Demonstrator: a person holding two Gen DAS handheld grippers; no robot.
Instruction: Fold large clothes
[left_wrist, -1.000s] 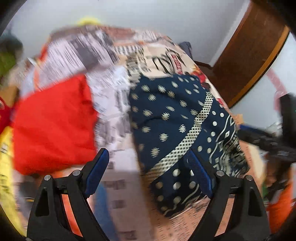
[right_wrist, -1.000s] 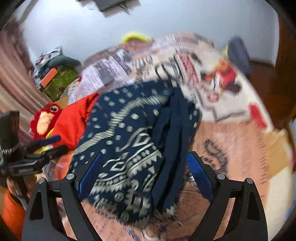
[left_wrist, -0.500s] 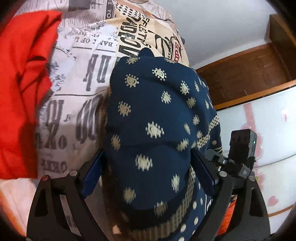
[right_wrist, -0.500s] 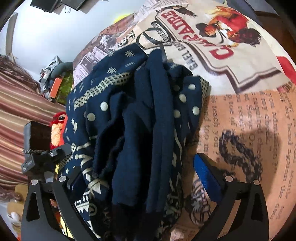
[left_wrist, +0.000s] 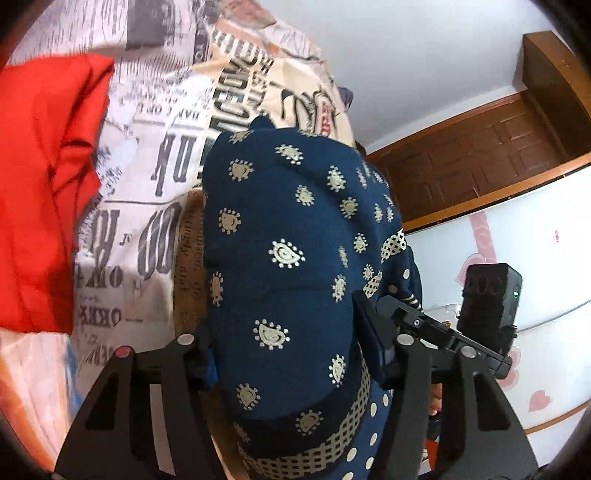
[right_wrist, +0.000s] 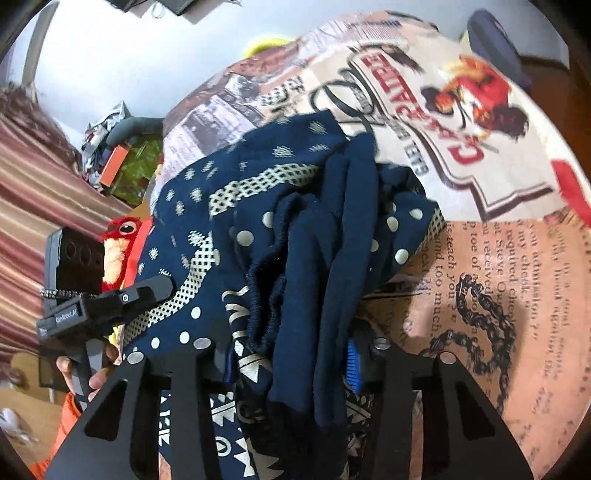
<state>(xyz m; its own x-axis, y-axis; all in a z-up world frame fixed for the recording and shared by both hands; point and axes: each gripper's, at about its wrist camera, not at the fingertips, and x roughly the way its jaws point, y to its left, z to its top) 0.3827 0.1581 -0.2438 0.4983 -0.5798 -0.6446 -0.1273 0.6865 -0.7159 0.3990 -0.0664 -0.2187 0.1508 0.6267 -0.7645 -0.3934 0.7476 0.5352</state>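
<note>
While both tongs (left_wrist: 291, 354) (right_wrist: 288, 362) clench the navy garment (left_wrist: 291, 258), a newsprint bedsheet (right_wrist: 498, 258) lies beneath, beside a wooden door (left_wrist: 480, 162).

"Cap-Robot.AI" on left gripper (right_wrist: 107, 314)

both wrist views look down close along their fingers, sharing the navy garment (left_wrist: 288, 258) on the bed (right_wrist: 480, 258).
</note>
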